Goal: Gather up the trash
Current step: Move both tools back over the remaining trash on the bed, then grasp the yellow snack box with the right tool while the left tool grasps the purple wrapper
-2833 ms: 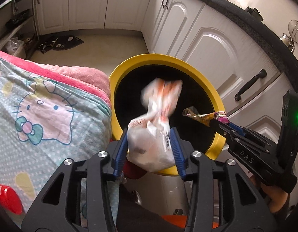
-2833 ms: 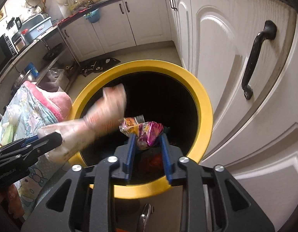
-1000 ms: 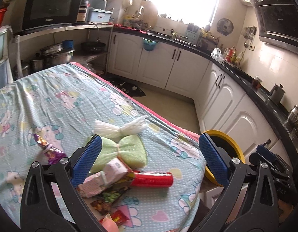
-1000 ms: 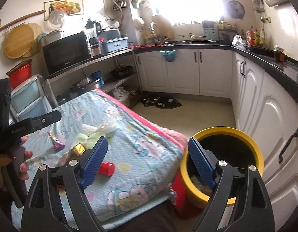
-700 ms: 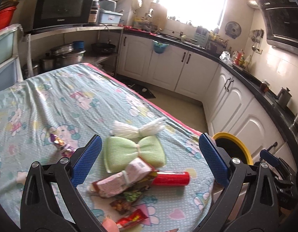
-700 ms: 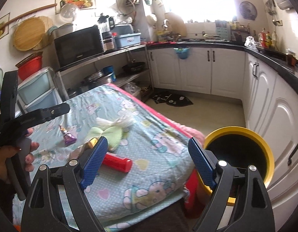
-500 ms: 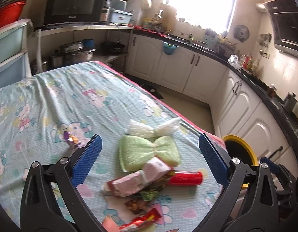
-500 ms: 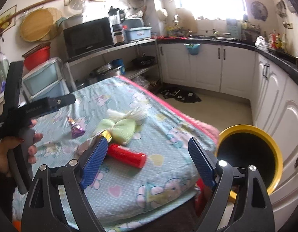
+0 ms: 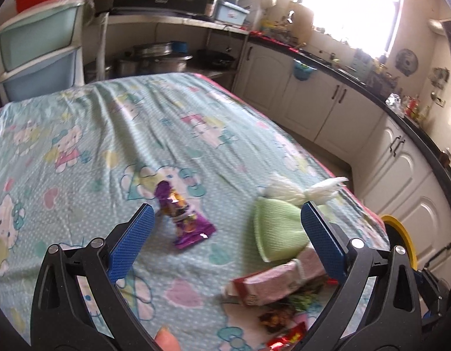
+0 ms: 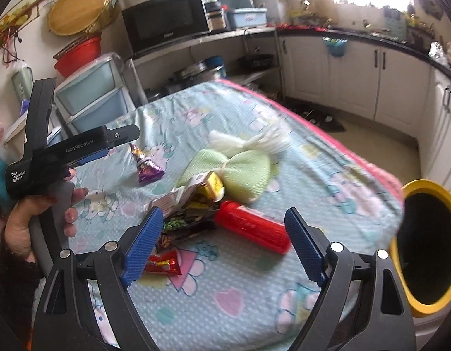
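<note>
Both grippers have swung from the yellow bin point(image 10: 424, 251) over to the worktop point(image 9: 196, 134). Left gripper point(image 9: 225, 242) and right gripper point(image 10: 222, 242) hover with jaws spread, empty, above wrappers point(image 10: 190, 204), a purple packet point(image 9: 183, 216) and a red tube point(image 10: 251, 229).

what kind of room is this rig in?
A home kitchen, most likely: a microwave on a shelf, white cabinets under a dark countertop, and a cloth-covered table strewn with wrappers beside a yellow bin.

purple wrapper point(image 9: 183, 218): flat on cloth | red tube point(image 10: 253, 229): lying beside wrappers
</note>
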Demonstrator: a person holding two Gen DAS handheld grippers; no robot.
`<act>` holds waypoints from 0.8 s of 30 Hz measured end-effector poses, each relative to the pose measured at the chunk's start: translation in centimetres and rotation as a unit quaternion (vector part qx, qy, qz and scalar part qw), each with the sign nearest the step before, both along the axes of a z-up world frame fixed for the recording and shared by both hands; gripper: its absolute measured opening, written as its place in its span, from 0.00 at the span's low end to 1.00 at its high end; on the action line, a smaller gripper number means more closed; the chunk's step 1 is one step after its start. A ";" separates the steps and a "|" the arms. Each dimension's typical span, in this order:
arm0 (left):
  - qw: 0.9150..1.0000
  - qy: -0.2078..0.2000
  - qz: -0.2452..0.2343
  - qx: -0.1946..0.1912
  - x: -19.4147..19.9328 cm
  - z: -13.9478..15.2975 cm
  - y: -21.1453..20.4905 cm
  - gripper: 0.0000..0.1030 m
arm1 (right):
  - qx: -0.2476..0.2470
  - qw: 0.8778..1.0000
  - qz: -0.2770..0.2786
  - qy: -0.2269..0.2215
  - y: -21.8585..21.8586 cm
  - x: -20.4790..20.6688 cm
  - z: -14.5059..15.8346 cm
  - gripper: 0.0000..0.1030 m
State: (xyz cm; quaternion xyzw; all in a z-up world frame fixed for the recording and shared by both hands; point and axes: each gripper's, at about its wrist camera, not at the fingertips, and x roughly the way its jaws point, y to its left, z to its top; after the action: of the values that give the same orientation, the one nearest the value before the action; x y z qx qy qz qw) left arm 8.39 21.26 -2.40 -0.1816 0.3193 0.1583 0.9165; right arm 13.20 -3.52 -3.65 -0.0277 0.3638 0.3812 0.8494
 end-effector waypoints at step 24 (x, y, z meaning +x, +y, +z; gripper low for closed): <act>0.995 0.016 0.042 -0.089 1.9 -5.0 6.1 0.90 | 0.031 0.997 0.024 0.073 4.2 3.5 -2.2 0.33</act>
State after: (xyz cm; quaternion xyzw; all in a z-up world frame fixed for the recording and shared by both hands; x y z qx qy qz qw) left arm 10.31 27.36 -7.44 -0.2732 0.3391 0.1709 0.8838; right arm 16.72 0.64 -5.83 0.0179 0.4123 0.4132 0.8117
